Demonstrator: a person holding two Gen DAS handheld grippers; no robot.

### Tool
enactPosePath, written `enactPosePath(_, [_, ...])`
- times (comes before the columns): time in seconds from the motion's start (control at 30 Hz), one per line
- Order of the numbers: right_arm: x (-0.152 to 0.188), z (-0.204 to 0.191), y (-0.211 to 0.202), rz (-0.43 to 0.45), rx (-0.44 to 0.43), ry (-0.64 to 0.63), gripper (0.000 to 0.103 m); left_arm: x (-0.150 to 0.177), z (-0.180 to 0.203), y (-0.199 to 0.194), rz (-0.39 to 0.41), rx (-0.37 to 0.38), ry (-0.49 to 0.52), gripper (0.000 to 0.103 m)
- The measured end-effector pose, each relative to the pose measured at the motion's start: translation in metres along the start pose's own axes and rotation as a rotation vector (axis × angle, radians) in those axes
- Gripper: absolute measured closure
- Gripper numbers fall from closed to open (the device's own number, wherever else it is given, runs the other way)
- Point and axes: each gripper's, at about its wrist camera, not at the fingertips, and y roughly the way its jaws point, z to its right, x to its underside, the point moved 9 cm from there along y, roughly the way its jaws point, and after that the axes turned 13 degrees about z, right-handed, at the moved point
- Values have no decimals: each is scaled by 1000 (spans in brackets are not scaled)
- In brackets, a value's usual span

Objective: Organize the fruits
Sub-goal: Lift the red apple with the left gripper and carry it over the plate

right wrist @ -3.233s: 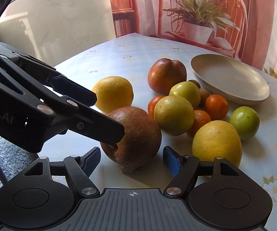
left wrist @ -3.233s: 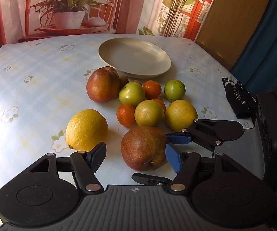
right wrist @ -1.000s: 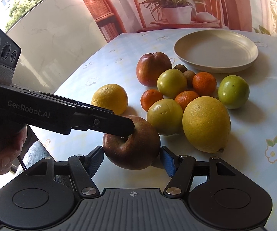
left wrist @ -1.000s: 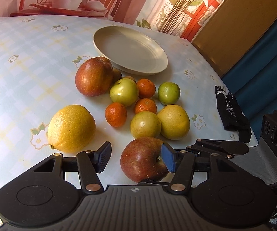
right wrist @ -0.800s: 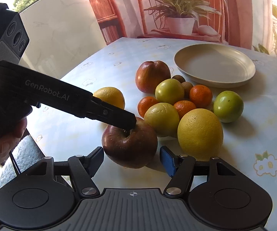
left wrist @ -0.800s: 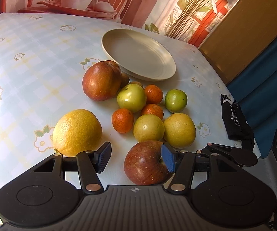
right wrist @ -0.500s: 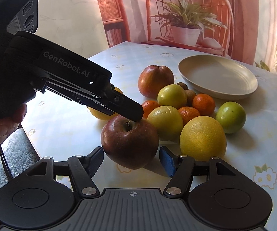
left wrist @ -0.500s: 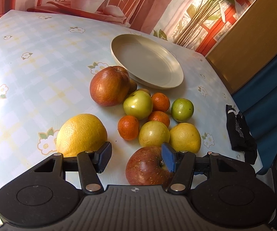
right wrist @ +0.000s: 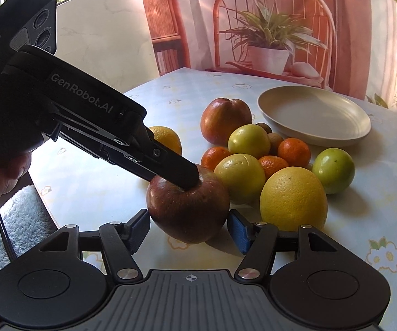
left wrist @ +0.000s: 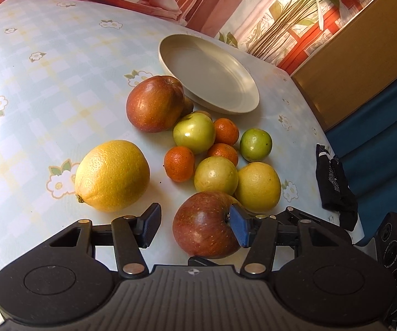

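Near apple between right gripper fingers, lightly pinched. Left gripper closing, one finger on apple top. Plate far.

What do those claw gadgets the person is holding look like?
Both are black plastic. The right claw has hinged fingers with silver rivets, one pad blue. The left claw reads GenRobot.AI; its jaws are closing with the near red apple between.
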Motion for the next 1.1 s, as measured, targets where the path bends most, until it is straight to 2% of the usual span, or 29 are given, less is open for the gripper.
enactPosePath(0.17, [0, 0, 0, 1, 2, 4, 45, 2, -2, 0, -3, 14, -23, 46])
enactPosePath(0.3, [-3, -1, -2, 3, 10, 5, 45, -2, 2, -3, 4, 36, -30, 56])
enactPosePath(0.6, [-31, 8, -12, 55, 26, -25, 46, -25, 21, -9, 58, 78, -53, 57])
enactPosePath(0.83, [-63, 26, -9, 89, 33, -42, 45, -60, 45, -4, 106, 72, 15, 57])
enactPosePath(1.1, [-104, 72, 10, 98, 50, -44, 45, -105, 63, 23, 116, 86, 63, 57])
